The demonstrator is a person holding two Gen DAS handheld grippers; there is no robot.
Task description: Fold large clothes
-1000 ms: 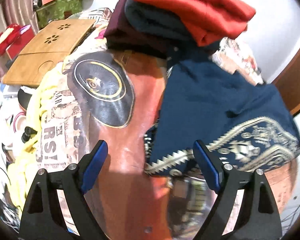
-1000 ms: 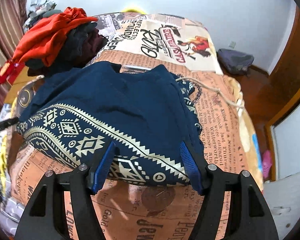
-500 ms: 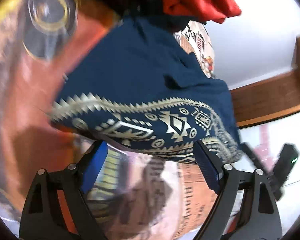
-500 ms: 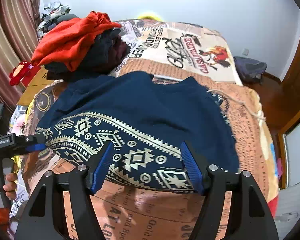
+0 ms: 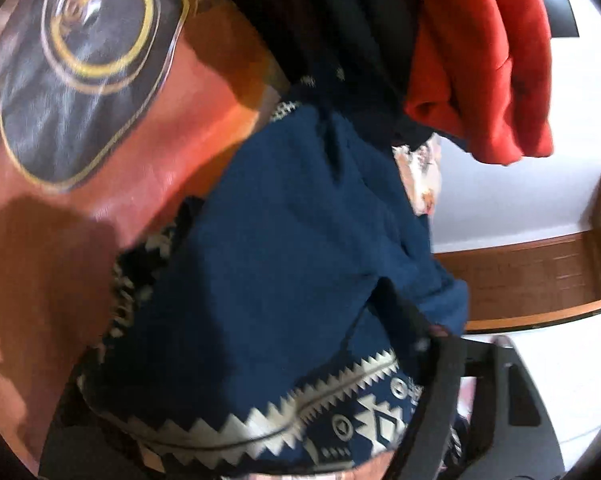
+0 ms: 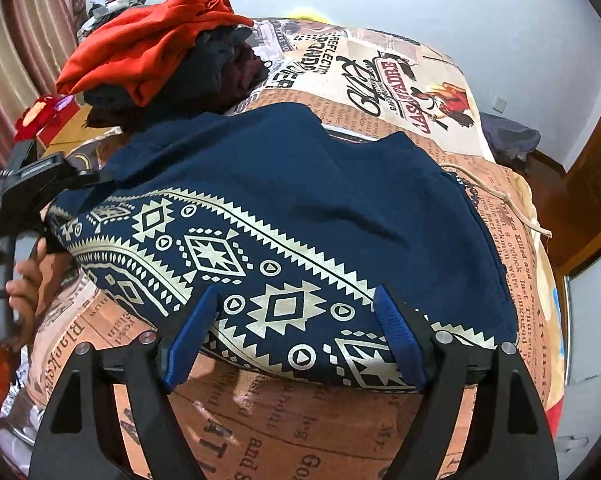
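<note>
A navy garment (image 6: 300, 184) with a cream geometric band lies folded on the bed. In the right wrist view my right gripper (image 6: 296, 340) hangs over its near hem. Its jaws are opening, and the patterned band shows between the blue pads (image 6: 192, 340), which do not press it. My left gripper (image 6: 96, 178) sits at the garment's left corner, held by a person's hand (image 6: 24, 280). The left wrist view is blurred: the garment (image 5: 292, 260) fills the space between the closing jaws. Only one black finger (image 5: 436, 380) shows; the cloth hides the other.
A pile of clothes topped by a red one (image 6: 148, 52) stands at the back left, touching the garment's far edge. The newspaper-print blanket (image 6: 380, 72) covers the bed. A cord (image 6: 496, 196) lies at the right. A wooden door frame (image 6: 580, 184) stands beyond the bed's right side.
The left gripper has rolled, dropped onto the garment's left edge and narrowed its jaws. The right gripper's jaws have widened over the near hem.
</note>
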